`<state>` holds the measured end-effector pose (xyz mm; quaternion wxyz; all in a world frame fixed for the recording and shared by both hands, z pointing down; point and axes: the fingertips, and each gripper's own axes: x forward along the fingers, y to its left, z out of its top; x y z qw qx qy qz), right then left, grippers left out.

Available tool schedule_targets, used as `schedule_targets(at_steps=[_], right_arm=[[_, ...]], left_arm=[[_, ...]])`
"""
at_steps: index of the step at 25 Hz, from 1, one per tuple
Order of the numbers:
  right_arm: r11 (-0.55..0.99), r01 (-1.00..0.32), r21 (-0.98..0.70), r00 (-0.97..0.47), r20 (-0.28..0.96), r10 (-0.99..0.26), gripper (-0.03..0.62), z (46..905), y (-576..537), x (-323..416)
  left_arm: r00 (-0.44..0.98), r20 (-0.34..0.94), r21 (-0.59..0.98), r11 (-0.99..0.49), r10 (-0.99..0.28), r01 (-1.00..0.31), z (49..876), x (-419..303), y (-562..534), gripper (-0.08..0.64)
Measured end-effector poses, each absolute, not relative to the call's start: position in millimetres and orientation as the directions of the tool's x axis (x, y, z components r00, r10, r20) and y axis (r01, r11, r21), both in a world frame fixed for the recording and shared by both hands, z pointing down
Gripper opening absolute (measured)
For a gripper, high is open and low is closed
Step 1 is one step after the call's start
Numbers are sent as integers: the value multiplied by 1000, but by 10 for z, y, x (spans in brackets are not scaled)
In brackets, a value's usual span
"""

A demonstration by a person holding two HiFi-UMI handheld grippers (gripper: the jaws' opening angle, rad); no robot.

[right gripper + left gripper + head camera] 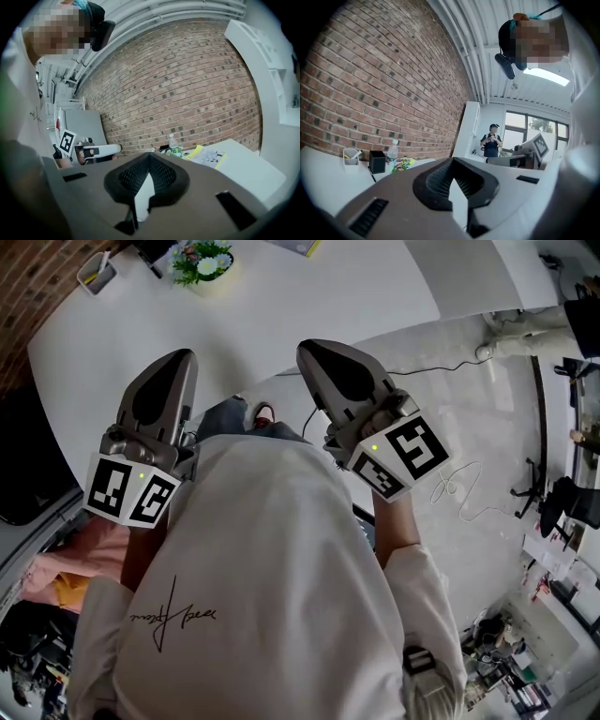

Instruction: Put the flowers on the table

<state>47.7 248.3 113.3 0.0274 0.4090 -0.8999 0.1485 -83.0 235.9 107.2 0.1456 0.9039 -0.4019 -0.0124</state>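
The person wears a white T-shirt [272,568] with a black handwritten script [173,615] at seven o'clock on it, blue jeans [225,413] and a dark red shoe [265,414]. The left gripper [188,356] and right gripper [307,350] have grey teardrop shells with dark recesses. Each carries a cube [131,491] of black-and-white square markers with a small green light [142,476].

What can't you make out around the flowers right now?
1. flowers: head view, tiny at the top edge; their container is unclear.
2. flowers' base: left gripper view, hidden behind the left gripper; right gripper view, behind the right gripper.
3. tray contents: head view, too small.
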Motion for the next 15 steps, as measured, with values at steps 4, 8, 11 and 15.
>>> schedule_targets(at_steps=[4, 8, 11, 15], right_arm=[[621, -753, -218, -657, 209, -724, 25, 1206, 2575, 513], [628, -753, -195, -657, 179, -732, 25, 1108, 2618, 586], [622, -762, -182, -647, 176, -742, 23, 1060, 2664, 640], [596, -785, -170, -619, 181, -764, 23, 992, 2779, 789]], left_arm=[[703, 51, 318, -656, -709, -685, 1028, -766, 2468, 5], [717, 48, 290, -677, -695, -676, 1000, -653, 2537, 3], [715, 62, 253, -682, -696, -686, 1008, -600, 2588, 3], [715, 116, 228, -682, -690, -695, 1102, -412, 2678, 5]])
